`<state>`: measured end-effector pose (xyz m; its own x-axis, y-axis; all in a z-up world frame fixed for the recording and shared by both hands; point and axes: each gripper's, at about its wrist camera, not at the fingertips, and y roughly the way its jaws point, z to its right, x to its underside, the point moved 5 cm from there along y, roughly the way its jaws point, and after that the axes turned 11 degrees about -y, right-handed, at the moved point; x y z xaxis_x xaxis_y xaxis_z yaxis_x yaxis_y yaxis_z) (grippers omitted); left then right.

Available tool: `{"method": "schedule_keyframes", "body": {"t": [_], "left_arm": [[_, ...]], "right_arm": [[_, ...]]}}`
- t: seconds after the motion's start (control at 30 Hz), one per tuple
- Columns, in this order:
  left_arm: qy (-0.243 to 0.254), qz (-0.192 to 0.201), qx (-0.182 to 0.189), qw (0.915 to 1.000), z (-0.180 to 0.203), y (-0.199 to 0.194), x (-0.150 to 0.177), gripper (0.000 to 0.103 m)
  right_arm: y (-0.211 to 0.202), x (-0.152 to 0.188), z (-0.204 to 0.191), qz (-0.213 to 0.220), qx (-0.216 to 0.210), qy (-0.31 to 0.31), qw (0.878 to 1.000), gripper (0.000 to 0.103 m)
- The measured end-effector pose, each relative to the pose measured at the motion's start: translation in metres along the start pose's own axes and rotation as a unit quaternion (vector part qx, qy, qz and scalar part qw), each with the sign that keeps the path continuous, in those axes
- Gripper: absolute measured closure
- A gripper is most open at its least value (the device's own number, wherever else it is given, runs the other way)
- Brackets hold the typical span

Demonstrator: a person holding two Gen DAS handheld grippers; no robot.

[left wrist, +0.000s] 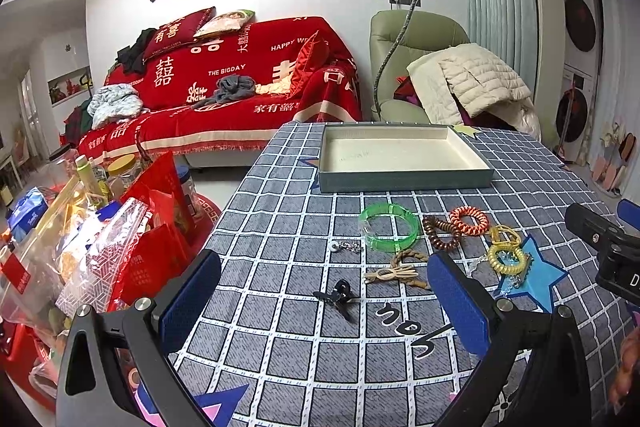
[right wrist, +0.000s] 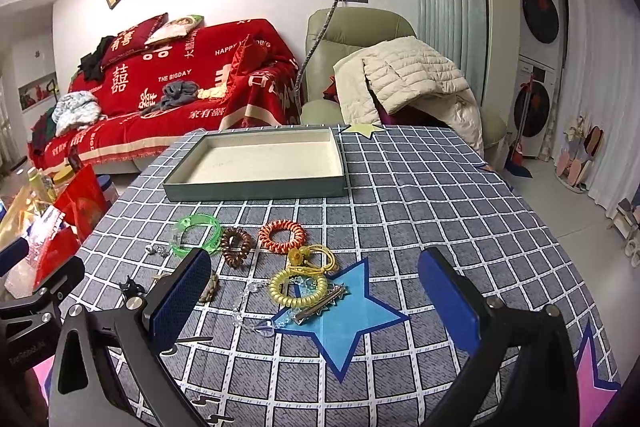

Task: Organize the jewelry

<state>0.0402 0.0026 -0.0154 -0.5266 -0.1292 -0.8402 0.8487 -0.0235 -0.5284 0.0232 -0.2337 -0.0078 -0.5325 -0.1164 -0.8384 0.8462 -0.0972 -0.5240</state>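
Both sets of jaws are held wide apart, empty. The jewelry is scattered on the tabletop, short of the empty tray (right wrist: pixel 256 183). The yellow coil band (right wrist: pixel 298 289) lies just ahead of the right gripper (right wrist: pixel 316 303); the black clip (left wrist: pixel 338 297) is framed by the left gripper (left wrist: pixel 324 301).

- We see the bench (right wrist: pixel 400 195) covered in a matt woven cloth with a printed grid.
- The tray (right wrist: pixel 256 187) near its far edge looks like matt card, lined with a pale, soft-looking fabric.
- The green bangle (right wrist: pixel 196 233) is glossy, see-through plastic.
- The orange coil tie (right wrist: pixel 281 235) and yellow coil tie (right wrist: pixel 298 289) are shiny, ribbed plastic.
- The hair clip (right wrist: pixel 320 307) looks like bright metal.
- Each claw has black matt arms; the left claw (left wrist: pixel 324 307) and right claw (right wrist: pixel 316 301) carry blue, finely textured pads.
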Motion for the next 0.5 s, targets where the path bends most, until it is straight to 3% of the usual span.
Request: {"method": "schedule_keyframes", "body": {"t": [0.5], "left_arm": [[-0.003,0.008,0.003,1.0000,0.0002,-0.0058,-0.0023,0.000]], "right_arm": [[-0.0061,-0.0033,-0.0008,0.015,0.002,0.001,1.000,0.000]]}}
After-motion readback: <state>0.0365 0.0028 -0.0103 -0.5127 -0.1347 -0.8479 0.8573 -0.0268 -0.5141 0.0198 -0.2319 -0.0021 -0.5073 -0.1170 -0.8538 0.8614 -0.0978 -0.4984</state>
